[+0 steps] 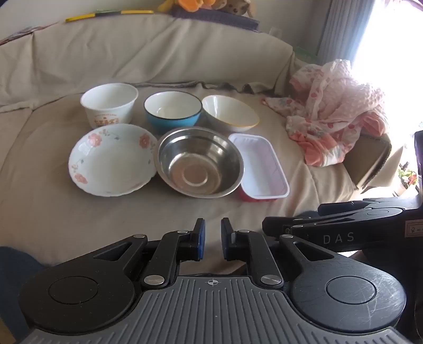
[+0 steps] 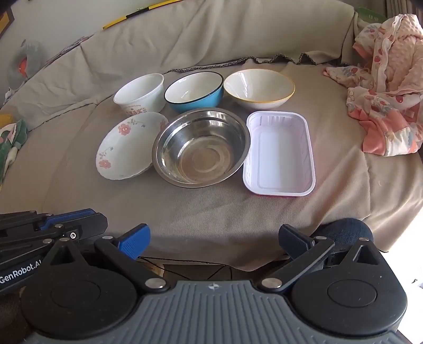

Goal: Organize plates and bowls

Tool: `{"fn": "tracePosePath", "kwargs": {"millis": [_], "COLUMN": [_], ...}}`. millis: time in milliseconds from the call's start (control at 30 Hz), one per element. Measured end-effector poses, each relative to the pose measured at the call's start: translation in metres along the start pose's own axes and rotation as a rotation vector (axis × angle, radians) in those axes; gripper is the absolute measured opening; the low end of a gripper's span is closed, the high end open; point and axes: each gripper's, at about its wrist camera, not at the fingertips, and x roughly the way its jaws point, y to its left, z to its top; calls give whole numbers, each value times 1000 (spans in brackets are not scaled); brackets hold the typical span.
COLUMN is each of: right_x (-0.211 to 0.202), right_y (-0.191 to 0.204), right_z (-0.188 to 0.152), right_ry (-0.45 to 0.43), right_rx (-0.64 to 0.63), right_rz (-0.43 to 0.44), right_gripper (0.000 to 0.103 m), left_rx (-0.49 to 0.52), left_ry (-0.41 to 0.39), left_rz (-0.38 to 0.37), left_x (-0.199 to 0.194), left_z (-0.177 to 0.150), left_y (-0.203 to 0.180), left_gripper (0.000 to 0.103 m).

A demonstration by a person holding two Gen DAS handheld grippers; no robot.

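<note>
Six dishes sit in two rows on a beige covered sofa seat (image 1: 66, 211). Back row: a white printed bowl (image 1: 109, 104), a blue bowl (image 1: 173, 111) and a white bowl with a yellow rim (image 1: 230, 112). Front row: a floral plate (image 1: 112, 158), a steel bowl (image 1: 198, 161) and a white rectangular tray (image 1: 260, 165). The same dishes show in the right wrist view, with the steel bowl (image 2: 201, 148) in the middle. My left gripper (image 1: 212, 238) is nearly closed with a narrow gap and empty, near the seat's front. My right gripper (image 2: 214, 238) is open and empty.
A pink and white heap of clothes (image 1: 335, 111) lies on the sofa's right end. Soft toys (image 1: 208, 5) sit on the backrest. A green patterned cloth (image 2: 10, 143) lies at the left. The right gripper's body (image 1: 343, 232) shows beside the left one.
</note>
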Motion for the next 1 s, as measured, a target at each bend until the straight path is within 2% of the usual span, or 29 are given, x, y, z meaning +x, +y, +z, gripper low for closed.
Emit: {"fn": "tracePosePath", "kwargs": {"millis": [1000], "right_x": [2], "right_y": [2], "right_z": [0], "right_ry": [3], "right_rx": [4], "right_rz": [6], "right_gripper": [103], "left_rx": [3], "left_ry": [0], "left_rz": [1], "left_x": [0], "left_z": [0], "left_y": [1], "left_gripper": [14]}}
